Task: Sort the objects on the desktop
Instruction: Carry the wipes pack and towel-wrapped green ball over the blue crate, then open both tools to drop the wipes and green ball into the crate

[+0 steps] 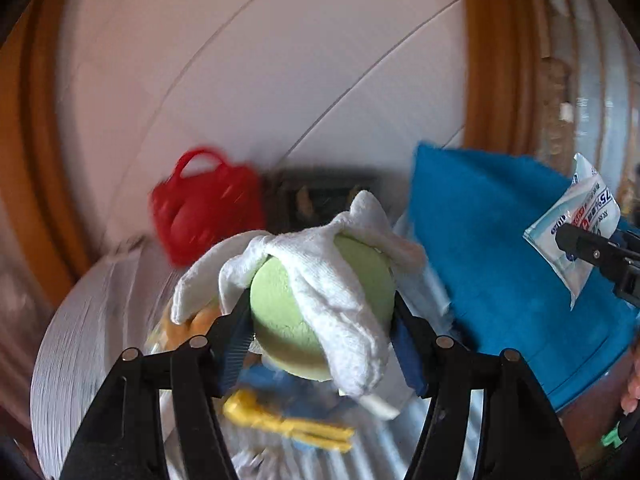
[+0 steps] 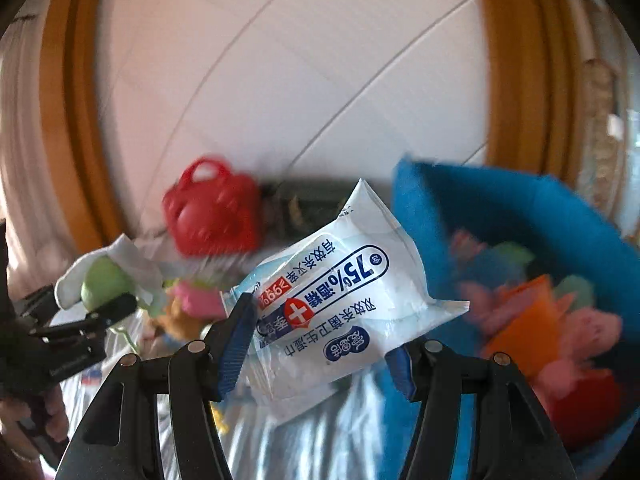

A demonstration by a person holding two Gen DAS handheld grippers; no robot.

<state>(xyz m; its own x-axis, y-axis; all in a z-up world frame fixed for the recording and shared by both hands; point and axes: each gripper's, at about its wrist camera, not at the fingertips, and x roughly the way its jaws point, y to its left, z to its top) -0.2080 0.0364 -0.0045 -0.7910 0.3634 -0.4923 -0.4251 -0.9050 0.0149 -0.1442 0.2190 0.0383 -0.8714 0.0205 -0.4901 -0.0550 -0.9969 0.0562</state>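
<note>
My left gripper (image 1: pixel 320 324) is shut on a pale green ball (image 1: pixel 288 308), held up off the table, with a white cloth (image 1: pixel 340 280) draped over the ball. My right gripper (image 2: pixel 320 344) is shut on a white and blue pack of wet wipes (image 2: pixel 340 292), also lifted. In the left wrist view the right gripper (image 1: pixel 592 252) shows at the right edge with the wipes pack (image 1: pixel 576 216). In the right wrist view the left gripper (image 2: pixel 108 312) shows at the left with the green ball (image 2: pixel 102 284).
A blue bin (image 2: pixel 500 216) on the right holds several soft toys. A red toy handbag (image 1: pixel 208 204) and a dark box (image 1: pixel 320 196) stand at the back against the white wall. A yellow clip (image 1: pixel 288 424) and other small items lie on the striped tabletop (image 1: pixel 80 340) below.
</note>
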